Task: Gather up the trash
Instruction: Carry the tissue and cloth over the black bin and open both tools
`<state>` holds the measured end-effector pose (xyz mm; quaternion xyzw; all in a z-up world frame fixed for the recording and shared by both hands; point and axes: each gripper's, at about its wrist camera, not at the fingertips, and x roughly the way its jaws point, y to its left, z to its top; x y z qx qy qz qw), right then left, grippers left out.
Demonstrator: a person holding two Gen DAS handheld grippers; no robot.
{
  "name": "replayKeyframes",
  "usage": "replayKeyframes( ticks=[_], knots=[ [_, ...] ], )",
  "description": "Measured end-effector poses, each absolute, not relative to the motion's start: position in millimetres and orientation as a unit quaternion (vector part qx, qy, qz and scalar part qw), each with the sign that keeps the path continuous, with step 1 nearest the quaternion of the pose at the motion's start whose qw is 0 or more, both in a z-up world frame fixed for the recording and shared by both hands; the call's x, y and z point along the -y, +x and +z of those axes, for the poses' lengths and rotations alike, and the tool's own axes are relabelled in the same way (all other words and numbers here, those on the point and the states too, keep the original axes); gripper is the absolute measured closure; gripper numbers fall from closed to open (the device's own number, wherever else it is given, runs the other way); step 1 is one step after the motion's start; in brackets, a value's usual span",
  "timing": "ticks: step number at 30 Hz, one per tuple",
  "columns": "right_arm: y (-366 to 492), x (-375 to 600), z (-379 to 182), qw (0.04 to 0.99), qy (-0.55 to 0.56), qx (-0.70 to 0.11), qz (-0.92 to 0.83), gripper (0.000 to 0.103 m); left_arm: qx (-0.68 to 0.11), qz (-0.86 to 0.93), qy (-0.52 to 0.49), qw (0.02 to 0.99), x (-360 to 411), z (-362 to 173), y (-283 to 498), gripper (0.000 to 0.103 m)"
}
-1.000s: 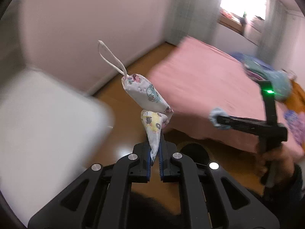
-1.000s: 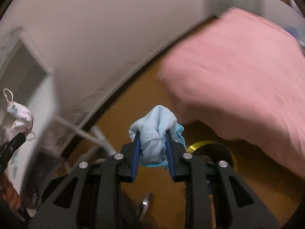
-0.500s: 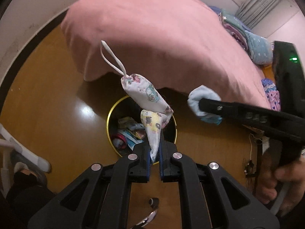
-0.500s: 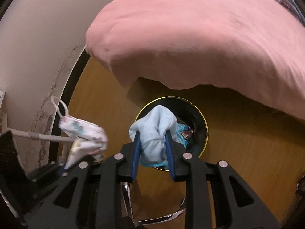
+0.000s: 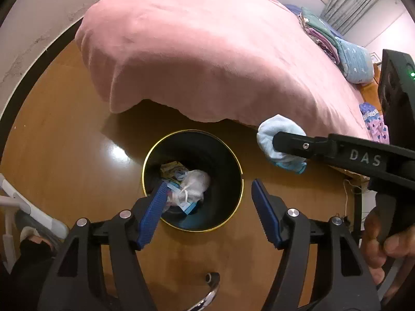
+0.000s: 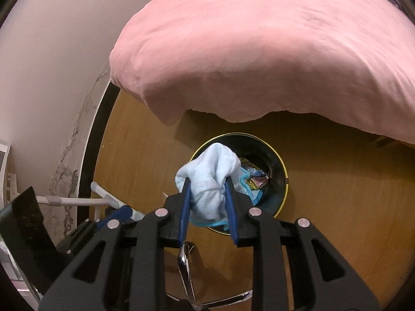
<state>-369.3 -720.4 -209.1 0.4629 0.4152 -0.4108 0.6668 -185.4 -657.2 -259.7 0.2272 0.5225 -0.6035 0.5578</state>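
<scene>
A black trash bin with a gold rim [image 5: 147,160] stands on the wooden floor by the bed, with wrappers inside. My left gripper [image 5: 208,184] hangs over it, its jaws opening with nothing between them. Below them a white patterned face mask [image 5: 194,184] lies blurred in the bin. To the right, my right gripper [image 5: 278,142] is shut on a crumpled light blue cloth [image 5: 275,127]. In the right wrist view the cloth [image 6: 215,160] bulges between that gripper's [image 6: 207,179] blue pads, above the near edge of the bin [image 6: 285,173].
A bed under a pink blanket [image 5: 207,51] overhangs the floor just behind the bin. Folded clothes [image 5: 355,59] lie at its far end. A chrome chair leg [image 5: 207,292] is below me, white rack legs [image 5: 15,202] at the left. A hand [image 5: 384,243] holds the right gripper.
Both grippers swung down from the room to above the bin. The left jaws opened and the face mask dropped out of them into the bin. The right still grips the cloth.
</scene>
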Motion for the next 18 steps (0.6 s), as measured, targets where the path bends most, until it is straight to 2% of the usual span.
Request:
replayKeyframes(
  ticks=[5,12,14,15,16,17,18],
  knots=[
    [-368.4,720.8,-210.0,0.665,0.463,-0.417,-0.413,0.078,-0.518,-0.602,0.218,0.567,649.5,-248.3,-180.8,0.037],
    [-366.2,721.5,-211.1,0.665,0.462,-0.417,-0.413,0.078,-0.499,-0.6,0.212,0.588,631.1,-215.6,-176.2,0.029],
    [-366.2,723.2,-211.1,0.663,0.456,-0.42,-0.42,0.068,-0.489,-0.602,0.212,0.594,623.6,-205.3,-175.2,0.028],
    [-366.6,723.1,-211.1,0.66,0.454,-0.421,-0.425,0.048,-0.485,-0.602,0.212,0.598,619.7,-199.3,-174.5,0.026],
    [-367.0,722.9,-209.4,0.661,0.45,-0.419,-0.43,0.04,-0.479,-0.6,0.212,0.605,613.7,-190.0,-172.7,0.023],
    [-366.7,722.2,-207.4,0.664,0.447,-0.417,-0.431,0.034,-0.476,-0.598,0.21,0.609,610.5,-184.4,-171.0,0.023],
    [-365.0,721.7,-203.0,0.667,0.442,-0.415,-0.433,0.035,-0.471,-0.597,0.207,0.616,604.1,-174.9,-168.4,0.022]
  ],
)
